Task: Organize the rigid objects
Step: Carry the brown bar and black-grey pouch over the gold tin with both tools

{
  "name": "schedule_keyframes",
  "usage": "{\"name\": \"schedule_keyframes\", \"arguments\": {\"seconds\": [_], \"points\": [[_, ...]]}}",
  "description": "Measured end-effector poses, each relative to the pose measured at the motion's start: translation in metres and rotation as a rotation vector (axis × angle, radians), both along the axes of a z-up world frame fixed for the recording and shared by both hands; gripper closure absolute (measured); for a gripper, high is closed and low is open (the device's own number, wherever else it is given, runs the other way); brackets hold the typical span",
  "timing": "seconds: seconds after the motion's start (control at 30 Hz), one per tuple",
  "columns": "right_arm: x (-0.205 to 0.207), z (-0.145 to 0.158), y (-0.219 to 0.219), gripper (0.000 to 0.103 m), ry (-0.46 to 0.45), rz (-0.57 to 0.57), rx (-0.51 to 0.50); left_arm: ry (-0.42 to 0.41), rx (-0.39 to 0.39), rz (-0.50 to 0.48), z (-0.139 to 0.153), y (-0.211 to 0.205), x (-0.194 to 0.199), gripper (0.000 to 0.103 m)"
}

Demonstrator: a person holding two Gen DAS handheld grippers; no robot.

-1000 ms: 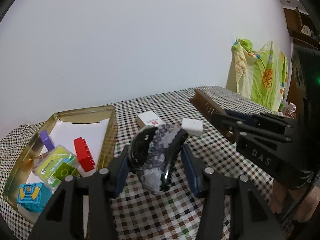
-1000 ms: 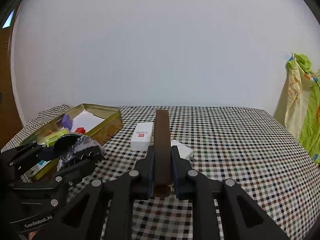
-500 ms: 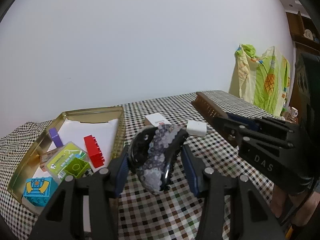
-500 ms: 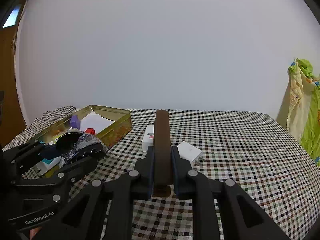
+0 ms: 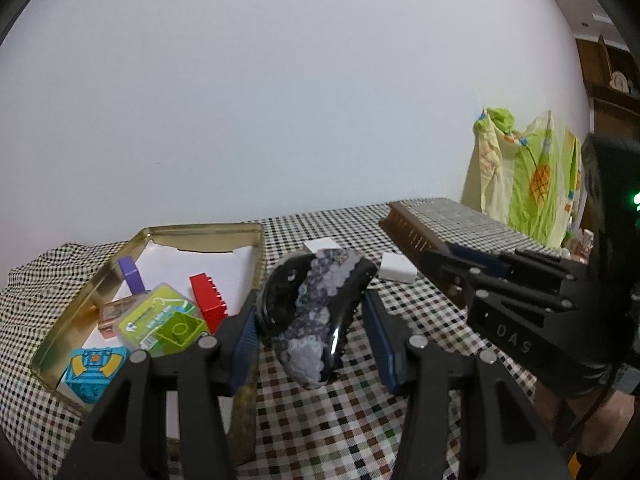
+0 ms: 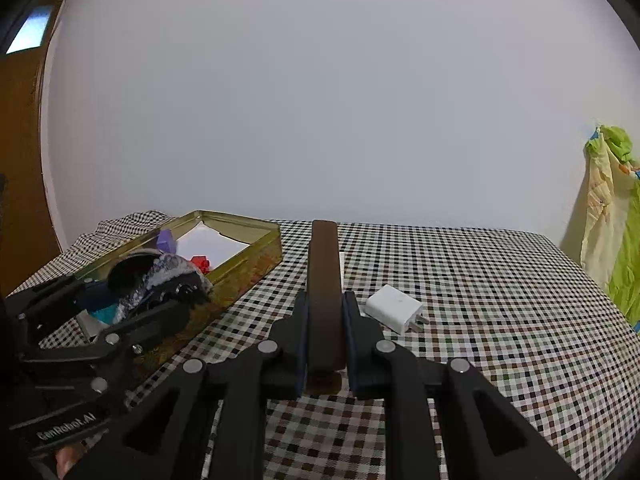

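Left wrist view: the left tool (image 5: pixel 310 322) is clamped on a black hair clip (image 5: pixel 316 312) with grey lace, carried above the checked counter (image 5: pixel 420 320) just beside the gold tin (image 5: pixel 80 312) at nine o'clock, likely its destination.

Right wrist view: the right tool (image 6: pixel 324 332) is closed tight on a brown comb (image 6: pixel 324 288), pointing slightly downward toward twelve o'clock. A white charger (image 6: pixel 394 308) lies at two o'clock.
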State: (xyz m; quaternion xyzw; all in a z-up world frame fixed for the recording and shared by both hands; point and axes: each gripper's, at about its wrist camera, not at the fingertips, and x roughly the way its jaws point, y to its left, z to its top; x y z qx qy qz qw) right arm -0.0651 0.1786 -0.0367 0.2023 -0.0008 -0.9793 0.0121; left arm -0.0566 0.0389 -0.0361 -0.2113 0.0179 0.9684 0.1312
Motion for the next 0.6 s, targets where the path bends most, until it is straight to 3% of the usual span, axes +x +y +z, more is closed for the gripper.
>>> {"name": "schedule_keyframes", "arguments": {"seconds": [0.6], "points": [[-0.021,0.007,-0.025,0.086,-0.014,0.08,0.01,0.045,0.046,0.139,0.018,-0.07,0.004,0.054]]}}
